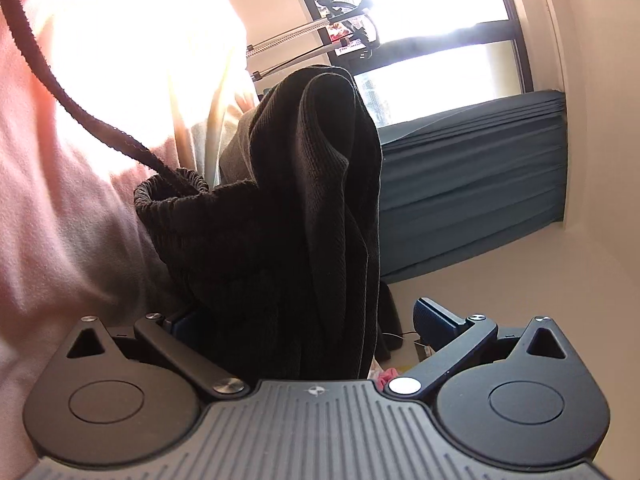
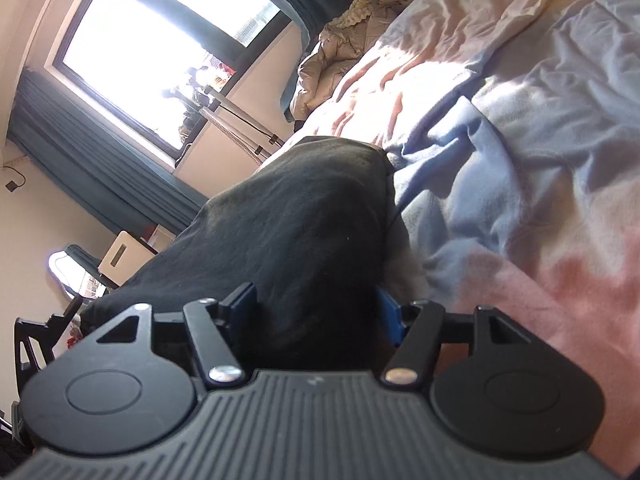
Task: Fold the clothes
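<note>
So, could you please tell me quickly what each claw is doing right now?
Left claw: open, with the black garment bunched between its fingers.
Right claw: cannot tell; black garment fills the gap.

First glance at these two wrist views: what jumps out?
The black garment fills the middle of both views, bunched between the fingers of the left tool and the right tool. In the left view its elastic cuff gapes open at centre left. Behind it in the right view, a rumpled pink and blue bedsheet lies sunlit, opposite a bright window with teal curtains.
</note>
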`<action>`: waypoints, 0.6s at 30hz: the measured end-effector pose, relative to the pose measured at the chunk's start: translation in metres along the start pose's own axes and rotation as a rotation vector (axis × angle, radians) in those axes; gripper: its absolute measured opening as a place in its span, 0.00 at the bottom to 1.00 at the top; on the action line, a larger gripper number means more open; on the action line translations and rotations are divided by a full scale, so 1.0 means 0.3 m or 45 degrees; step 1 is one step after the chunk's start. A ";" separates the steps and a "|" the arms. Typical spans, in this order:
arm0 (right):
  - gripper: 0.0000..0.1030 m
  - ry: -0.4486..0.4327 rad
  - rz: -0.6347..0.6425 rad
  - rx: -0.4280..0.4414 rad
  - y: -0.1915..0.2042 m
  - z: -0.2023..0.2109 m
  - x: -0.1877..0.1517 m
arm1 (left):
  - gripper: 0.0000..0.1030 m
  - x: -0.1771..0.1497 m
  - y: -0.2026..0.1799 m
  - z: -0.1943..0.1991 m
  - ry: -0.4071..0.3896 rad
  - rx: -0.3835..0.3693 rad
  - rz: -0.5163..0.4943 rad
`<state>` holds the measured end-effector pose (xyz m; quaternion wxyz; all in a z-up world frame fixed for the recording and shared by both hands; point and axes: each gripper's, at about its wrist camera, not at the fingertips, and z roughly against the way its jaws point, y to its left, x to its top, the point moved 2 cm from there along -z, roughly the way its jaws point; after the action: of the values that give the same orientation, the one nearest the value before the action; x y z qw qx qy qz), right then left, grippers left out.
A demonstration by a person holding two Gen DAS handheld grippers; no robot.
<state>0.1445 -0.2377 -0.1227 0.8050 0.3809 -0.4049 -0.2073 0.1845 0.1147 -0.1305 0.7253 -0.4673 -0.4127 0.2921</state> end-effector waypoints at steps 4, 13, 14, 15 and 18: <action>0.71 0.020 -0.112 0.067 -0.039 -0.059 0.026 | 0.99 0.018 0.070 -0.064 0.036 0.204 0.060; 0.71 0.065 -0.084 0.056 -0.046 -0.176 0.050 | 0.99 0.000 0.060 -0.152 0.085 0.393 -0.061; 0.71 0.074 -0.079 0.046 -0.042 -0.184 0.051 | 0.99 -0.002 0.055 -0.158 0.084 0.402 -0.072; 0.70 0.075 -0.073 0.037 -0.038 -0.188 0.052 | 0.99 -0.003 0.051 -0.160 0.082 0.411 -0.076; 0.58 0.056 -0.035 0.013 -0.028 -0.175 0.047 | 0.84 -0.005 0.038 -0.163 0.078 0.452 -0.099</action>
<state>0.1952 -0.2285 -0.1424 0.8087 0.3951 -0.3830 -0.2078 0.2259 0.0966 -0.1524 0.8193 -0.3242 -0.3500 0.3179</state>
